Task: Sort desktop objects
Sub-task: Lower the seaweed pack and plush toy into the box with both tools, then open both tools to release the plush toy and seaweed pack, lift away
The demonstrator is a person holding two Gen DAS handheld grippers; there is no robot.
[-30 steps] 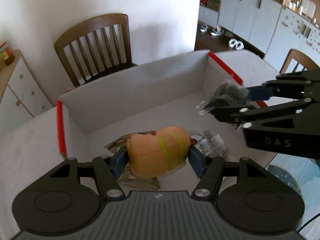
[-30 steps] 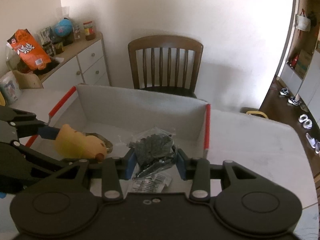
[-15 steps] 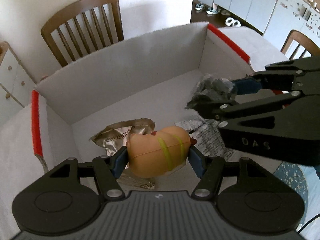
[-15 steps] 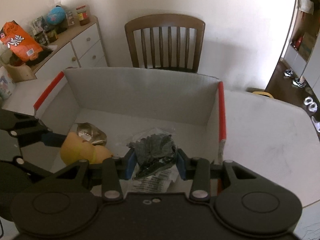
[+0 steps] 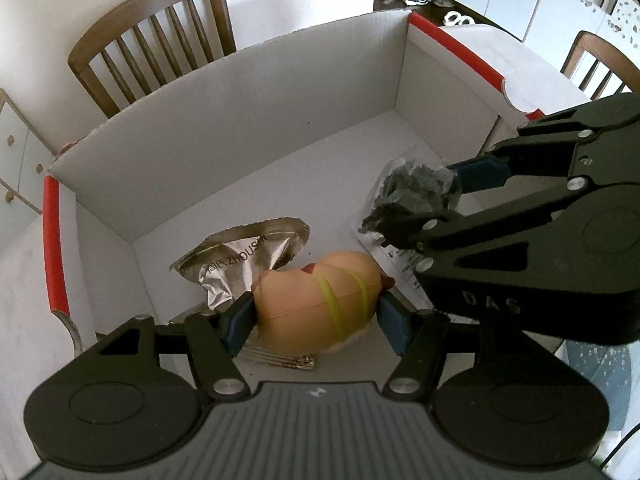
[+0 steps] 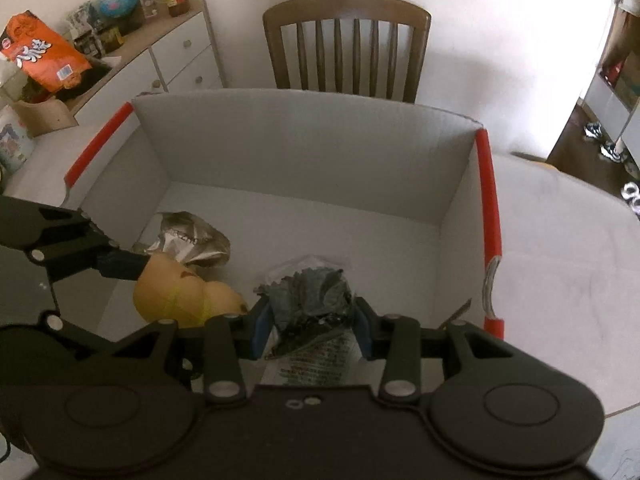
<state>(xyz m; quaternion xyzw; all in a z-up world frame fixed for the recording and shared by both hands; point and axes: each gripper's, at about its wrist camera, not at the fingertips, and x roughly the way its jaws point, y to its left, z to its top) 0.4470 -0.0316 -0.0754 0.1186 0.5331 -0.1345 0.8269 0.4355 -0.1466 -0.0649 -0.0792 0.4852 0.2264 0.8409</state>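
1. Two items were already seen lying on the floor of the white cardboard box (image 5: 224, 132): a silver foil pouch (image 5: 240, 264) and a printed clear packet (image 6: 312, 364).
2. The hot-dog squeeze toy (image 5: 320, 300) was held clamped in the left gripper (image 5: 318, 320), low inside the box, not yet released.
3. A dark crumpled wrapper (image 6: 312, 300) was gripped by the right gripper (image 6: 310, 328), also within the box walls.
4. Both releases were judged outstanding; items remaining on the table could not be seen.
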